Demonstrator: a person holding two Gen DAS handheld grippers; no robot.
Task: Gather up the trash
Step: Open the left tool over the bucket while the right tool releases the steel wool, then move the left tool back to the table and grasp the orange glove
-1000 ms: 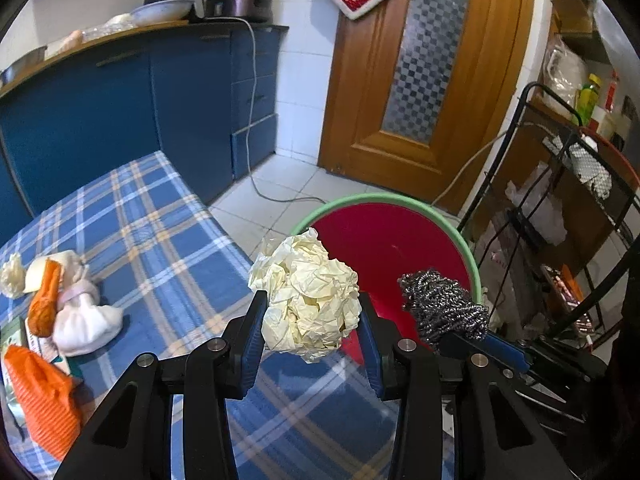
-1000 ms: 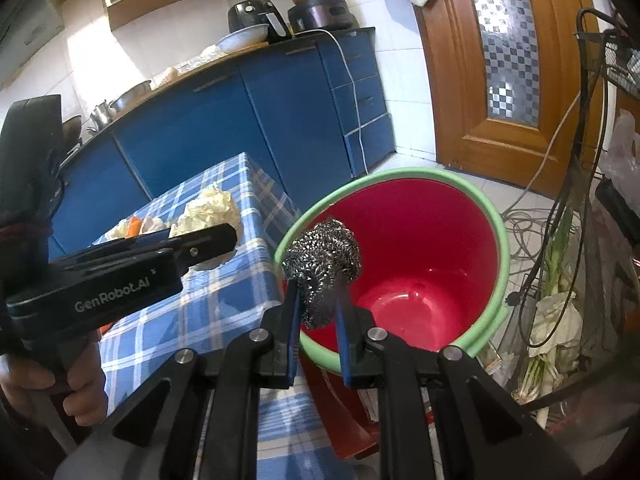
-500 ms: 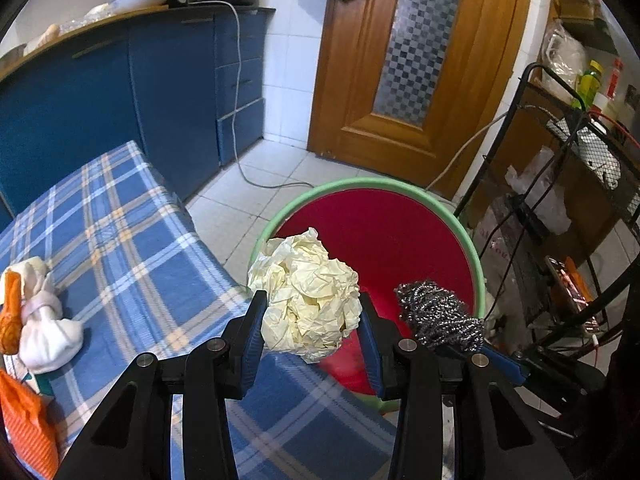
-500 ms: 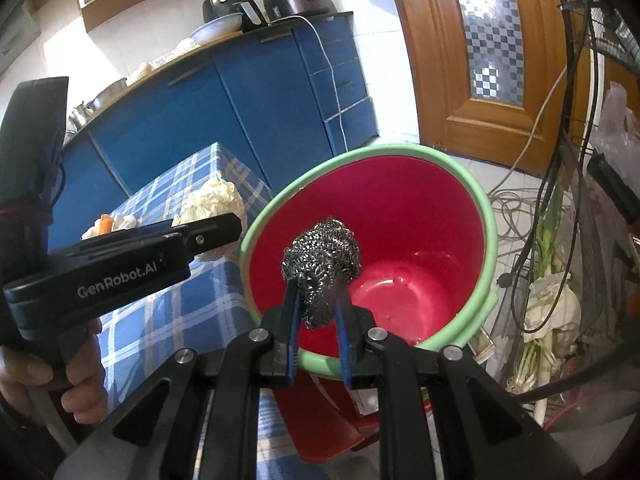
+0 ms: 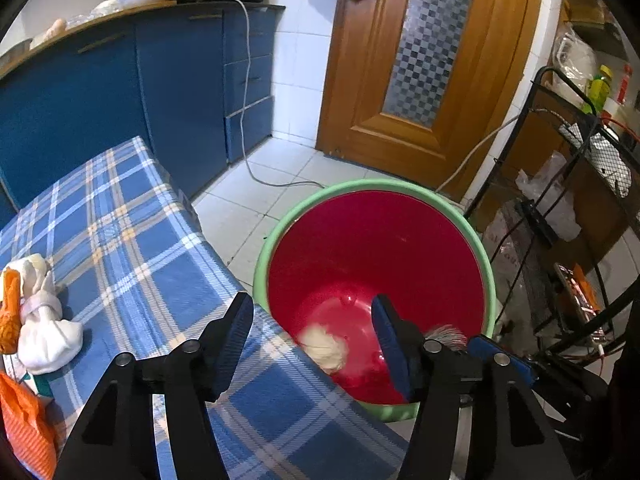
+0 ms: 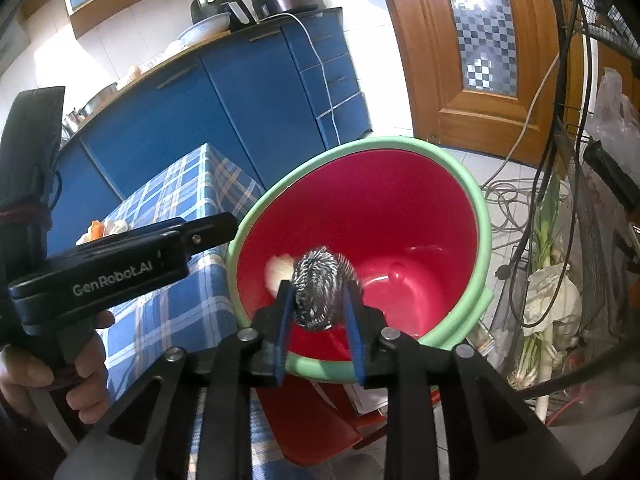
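Left gripper [image 5: 312, 320]: jaws opening, nothing between them now; a second ago they clamped the crumpled paper ball [image 5: 322, 346].
Right gripper [image 6: 318, 300]: jaws opening around the steel wool scourer [image 6: 320, 294], which is slipping free over the bin; it was pinched tight before.
Red bin [image 5: 490, 280]: paper ball is dropping inside.
Left on tablecloth [image 5: 132, 248]: white tied bundle [image 5: 44, 332], orange wrapper [image 5: 24, 432].
Progress: two pieces nearly binned, more to collect.

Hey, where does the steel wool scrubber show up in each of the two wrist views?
Left wrist view: the steel wool scrubber is low right, blurred, just past the left gripper's right finger, above the bucket's rim.
Right wrist view: the scrubber is at centre, between the right gripper's opening blue fingers.
Shared landmark: the red bucket with a green rim.
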